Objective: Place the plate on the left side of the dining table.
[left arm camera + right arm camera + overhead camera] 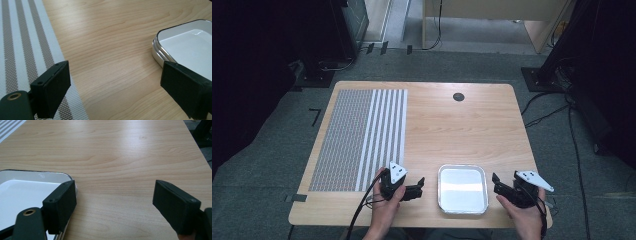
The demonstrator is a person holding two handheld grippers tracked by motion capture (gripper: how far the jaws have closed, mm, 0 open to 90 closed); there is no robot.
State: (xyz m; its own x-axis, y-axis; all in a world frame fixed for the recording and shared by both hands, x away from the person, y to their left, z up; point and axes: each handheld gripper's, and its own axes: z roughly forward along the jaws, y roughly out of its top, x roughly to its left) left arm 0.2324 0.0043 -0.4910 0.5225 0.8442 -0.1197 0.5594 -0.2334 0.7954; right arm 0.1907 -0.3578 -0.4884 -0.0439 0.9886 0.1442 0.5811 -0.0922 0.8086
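A shallow white tray (440, 189) with a metal rim lies empty near the table's front edge, between my two grippers. My left gripper (421, 186) is held just to the left of it, open, its jaws pointing toward the tray with nothing between them. In the left gripper view the gripper (117, 85) has bare wood between its jaws and the tray's corner (160, 50) is ahead to the right. My right gripper (495, 182) is just right of the tray, open and empty. In the right gripper view the gripper (116, 202) has the tray's rim (37, 172) by its left jaw.
A grey and white striped placemat (357, 140) covers the left part of the wooden table (452, 130). A dark round cable hole (458, 96) sits near the far edge. Cables trail on the carpet around the table.
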